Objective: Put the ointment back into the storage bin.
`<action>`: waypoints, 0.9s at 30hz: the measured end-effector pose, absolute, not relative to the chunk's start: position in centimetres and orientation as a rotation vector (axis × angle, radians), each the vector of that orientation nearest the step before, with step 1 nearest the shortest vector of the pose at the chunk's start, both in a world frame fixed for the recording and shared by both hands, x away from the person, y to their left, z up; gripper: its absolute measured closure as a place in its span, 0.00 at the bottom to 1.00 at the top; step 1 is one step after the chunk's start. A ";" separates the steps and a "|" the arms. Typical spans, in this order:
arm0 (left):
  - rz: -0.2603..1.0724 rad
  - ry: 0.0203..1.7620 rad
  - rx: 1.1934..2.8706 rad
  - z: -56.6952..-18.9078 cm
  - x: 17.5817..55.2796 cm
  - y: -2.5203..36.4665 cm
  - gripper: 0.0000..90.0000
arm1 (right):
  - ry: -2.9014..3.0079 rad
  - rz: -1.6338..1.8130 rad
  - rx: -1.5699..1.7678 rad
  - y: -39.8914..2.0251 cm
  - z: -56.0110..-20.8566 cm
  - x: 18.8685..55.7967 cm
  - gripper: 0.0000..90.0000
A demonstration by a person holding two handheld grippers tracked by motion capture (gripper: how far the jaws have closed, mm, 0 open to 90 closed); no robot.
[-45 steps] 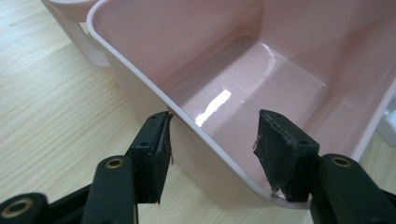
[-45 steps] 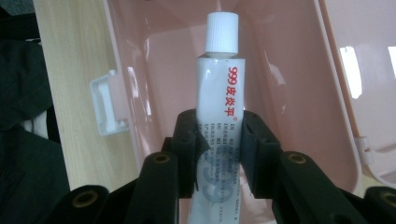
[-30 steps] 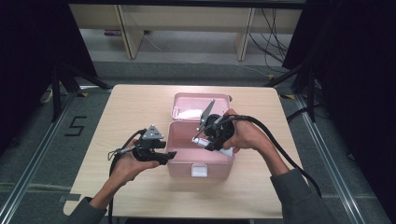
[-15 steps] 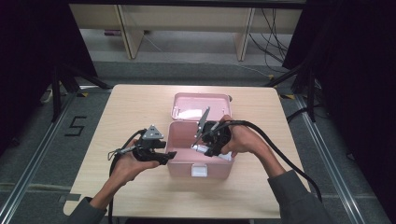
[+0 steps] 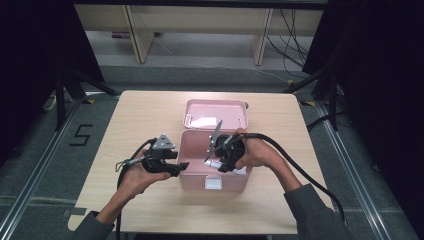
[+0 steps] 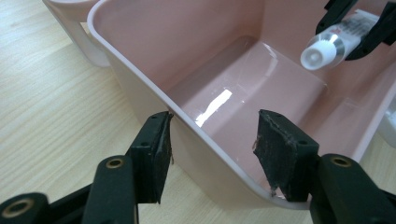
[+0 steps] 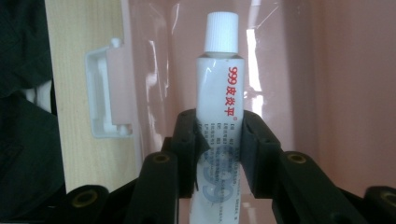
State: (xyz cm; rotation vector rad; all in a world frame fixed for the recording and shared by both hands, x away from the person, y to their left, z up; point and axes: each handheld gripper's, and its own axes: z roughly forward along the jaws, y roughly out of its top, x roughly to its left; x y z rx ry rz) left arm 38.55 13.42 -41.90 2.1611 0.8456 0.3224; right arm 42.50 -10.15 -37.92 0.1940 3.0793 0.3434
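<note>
Holding scene: my two hands work over a pink box on the desk, listed from biggest to smallest.
Desk: pale wood, carrying the box near its middle, a little toward the near edge.
Pink box: open, its front wall with a white latch facing the near edge of the desk; the inside floor is bare and shiny in the left gripper view.
Lid: swung back flat behind the box, toward the far edge of the desk.
Left gripper: at the box's left wall, my fingers apart and straddling that rim, one outside and one inside; whether either pad touches the wall I cannot tell.
Right gripper: over the open box, on its right half, pointing down into it, my fingers clamped on the tube.
Tube: white with red print and a white cap, gripped around its lower body, cap end pointing down toward the floor of the box, not resting on it.
</note>
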 end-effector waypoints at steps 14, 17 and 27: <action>0.330 0.846 2.160 -41.9 38.5 13.4 0.50 | 3.102 0.353 0.129 -10.5 -39.8 43.3 0.78; 0.330 0.846 2.159 -41.9 38.5 13.4 0.50 | 3.126 0.341 0.188 -10.5 -39.9 43.1 0.78; 0.328 0.847 2.159 -41.9 38.5 13.4 0.50 | 3.139 0.327 0.230 -10.5 -40.4 43.5 0.78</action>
